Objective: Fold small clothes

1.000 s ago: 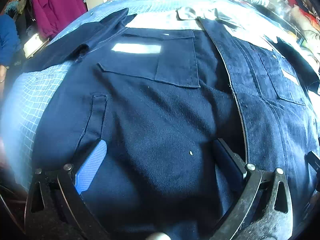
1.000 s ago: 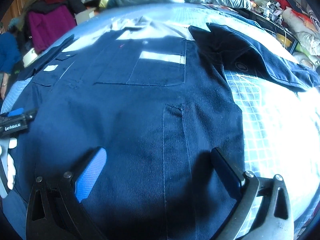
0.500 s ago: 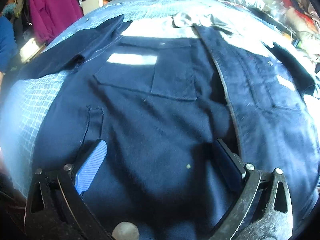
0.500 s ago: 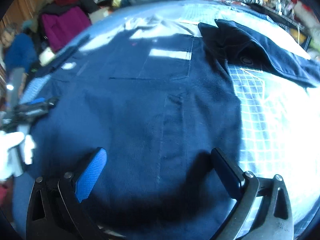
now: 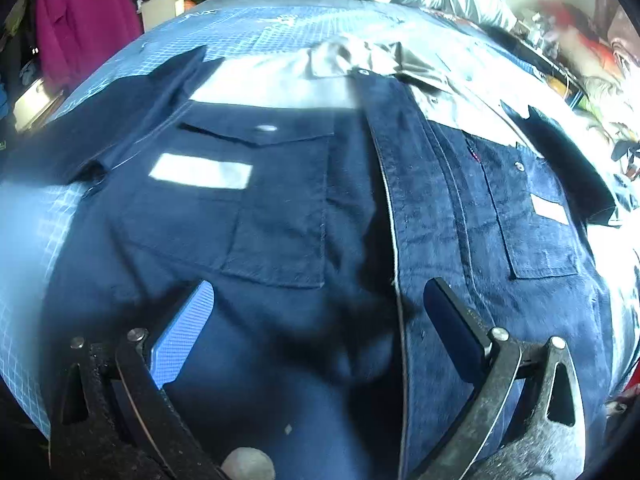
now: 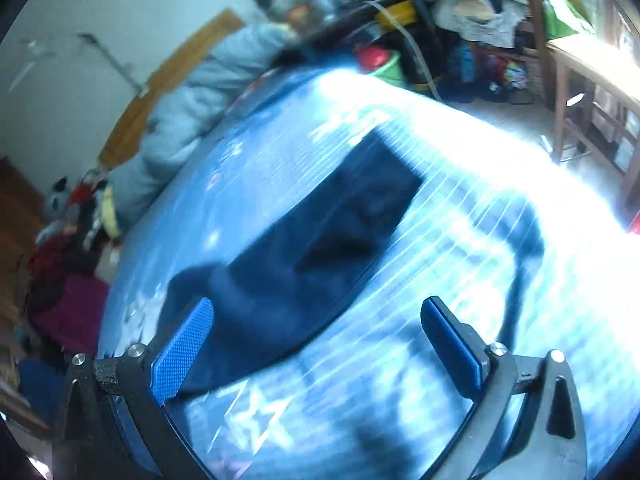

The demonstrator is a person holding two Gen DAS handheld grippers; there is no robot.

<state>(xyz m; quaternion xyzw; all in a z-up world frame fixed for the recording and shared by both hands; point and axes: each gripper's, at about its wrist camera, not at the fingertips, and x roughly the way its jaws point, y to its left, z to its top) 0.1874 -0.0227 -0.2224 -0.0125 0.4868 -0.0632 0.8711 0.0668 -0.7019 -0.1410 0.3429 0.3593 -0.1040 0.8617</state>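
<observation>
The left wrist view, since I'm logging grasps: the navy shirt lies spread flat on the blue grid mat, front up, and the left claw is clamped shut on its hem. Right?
Not quite. The left wrist view shows the left claw open, jaws spread wide above the navy shirt, gripping nothing. The rest holds: the shirt lies spread flat, front up, on the blue grid mat.

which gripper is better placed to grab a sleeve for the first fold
Right, probably. The right gripper is open, with the shirt's sleeve just ahead. The left gripper hovers open over the shirt front.
</observation>
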